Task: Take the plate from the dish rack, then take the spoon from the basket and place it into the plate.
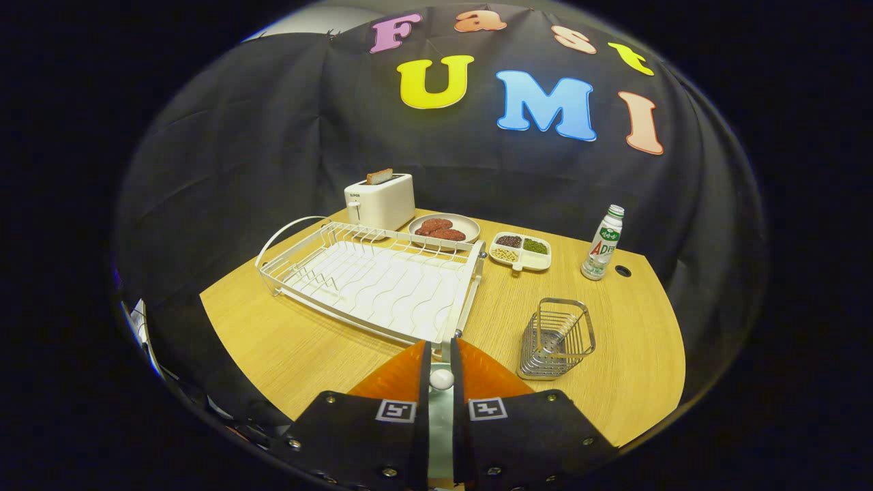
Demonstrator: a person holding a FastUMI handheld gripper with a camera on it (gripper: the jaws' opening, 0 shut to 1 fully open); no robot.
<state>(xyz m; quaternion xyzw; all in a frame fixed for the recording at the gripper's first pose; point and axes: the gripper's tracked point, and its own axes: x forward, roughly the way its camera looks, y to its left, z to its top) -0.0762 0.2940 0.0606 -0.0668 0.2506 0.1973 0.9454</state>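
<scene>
Presently, jaws (pixel 441 348) drawn almost together, only a narrow slot left between the orange fingers. Slot filled by a slim pale strip running back toward the camera and ending forward in a small white rounded knob (pixel 441 379). Taken to be the spoon, gripped edge-on by its handle; not certain at this angle.

Just ahead of the jaws: near corner of the white wire dish rack (pixel 470 286), slots bare. Ahead and to the right of the jaws: steel wire basket (pixel 556 337), upright on the counter (pixel 286 341), nothing seen inside. Well beyond the jaws: toaster (pixel 380 200), a round dish (pixel 417 219) with brown patties, a divided tray (pixel 520 251), a bottle (pixel 603 243).

Handling, as judgement:
- Light and stiff; no sag expected.
- Smooth glazed or plastic surface likely, so slippery against the pads; liable to pivot about the grip if held far from its balance point.
- Better hold: mid-handle, flat faces against the pads, not on the rounded end.
- If ceramic, brittle; lower into the plate, not dropped.

Whereabouts of the task's plate: cannot tell.
</scene>
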